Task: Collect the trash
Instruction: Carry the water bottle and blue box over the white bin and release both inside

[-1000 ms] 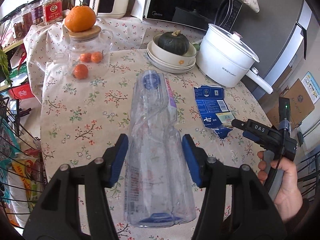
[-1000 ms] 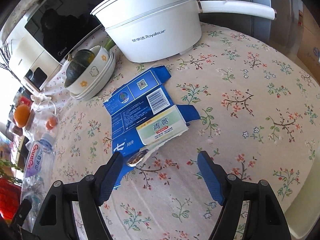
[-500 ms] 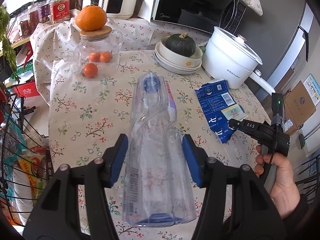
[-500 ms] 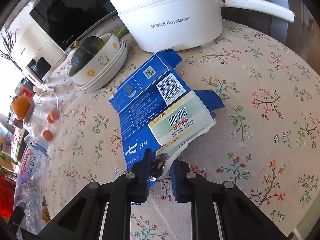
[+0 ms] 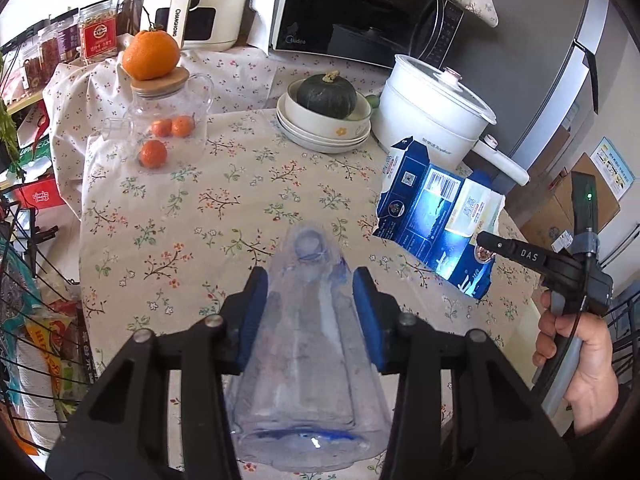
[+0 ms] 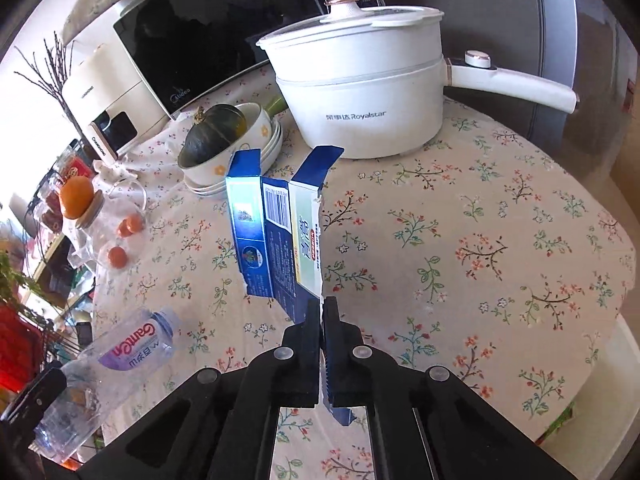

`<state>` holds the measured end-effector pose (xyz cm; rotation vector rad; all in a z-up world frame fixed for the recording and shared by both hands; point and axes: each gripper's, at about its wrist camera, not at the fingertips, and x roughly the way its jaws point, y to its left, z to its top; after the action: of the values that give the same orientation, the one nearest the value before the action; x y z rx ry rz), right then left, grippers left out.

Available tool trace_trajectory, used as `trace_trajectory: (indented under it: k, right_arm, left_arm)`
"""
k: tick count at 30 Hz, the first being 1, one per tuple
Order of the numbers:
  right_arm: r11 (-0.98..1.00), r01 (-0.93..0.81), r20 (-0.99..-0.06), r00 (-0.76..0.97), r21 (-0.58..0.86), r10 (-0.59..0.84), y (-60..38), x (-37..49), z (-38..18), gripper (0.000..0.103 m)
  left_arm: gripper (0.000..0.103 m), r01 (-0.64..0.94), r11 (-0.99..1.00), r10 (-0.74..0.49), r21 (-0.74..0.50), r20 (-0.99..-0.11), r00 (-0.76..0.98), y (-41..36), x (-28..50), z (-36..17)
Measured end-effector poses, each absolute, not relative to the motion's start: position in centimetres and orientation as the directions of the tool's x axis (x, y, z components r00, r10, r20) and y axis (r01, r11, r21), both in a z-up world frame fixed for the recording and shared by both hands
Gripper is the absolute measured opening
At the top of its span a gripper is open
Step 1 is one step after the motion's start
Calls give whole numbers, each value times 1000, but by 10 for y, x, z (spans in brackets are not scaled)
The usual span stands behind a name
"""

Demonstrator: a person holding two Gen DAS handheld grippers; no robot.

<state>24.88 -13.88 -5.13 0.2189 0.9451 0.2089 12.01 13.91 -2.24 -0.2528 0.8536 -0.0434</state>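
Note:
My left gripper (image 5: 308, 300) is shut on a clear crushed plastic bottle (image 5: 308, 344) and holds it above the floral tablecloth (image 5: 208, 208). The bottle also shows in the right wrist view (image 6: 104, 376), lifted at the lower left. My right gripper (image 6: 321, 312) is shut on the edge of a flattened blue carton (image 6: 276, 240) and holds it upright off the table. In the left wrist view the carton (image 5: 436, 216) hangs from the right gripper (image 5: 486, 242) at the right.
A white electric pot (image 6: 360, 92) with a long handle stands at the back. Stacked bowls hold a green squash (image 5: 328, 94). A glass jar with oranges (image 5: 160, 120) stands at the left. A microwave (image 5: 360, 12) is behind. Wire racks (image 5: 24, 320) flank the table.
My right gripper closed on the carton's edge and lifted it off the table to upright. My left gripper raised the bottle and tilted it, cap pointing away.

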Motion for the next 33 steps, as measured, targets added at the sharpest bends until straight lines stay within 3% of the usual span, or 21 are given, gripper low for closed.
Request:
trace_trajectory:
  k: [17, 33]
  right_arm:
    - [976, -78, -724, 659, 204, 204, -213, 191, -1, 2]
    - [989, 56, -723, 688, 140, 63, -332, 133, 11, 2]
  left_arm:
    - [45, 19, 960, -215, -279, -693, 688, 99, 118, -3]
    - [45, 212, 930, -363, -301, -654, 664, 0, 123, 12]
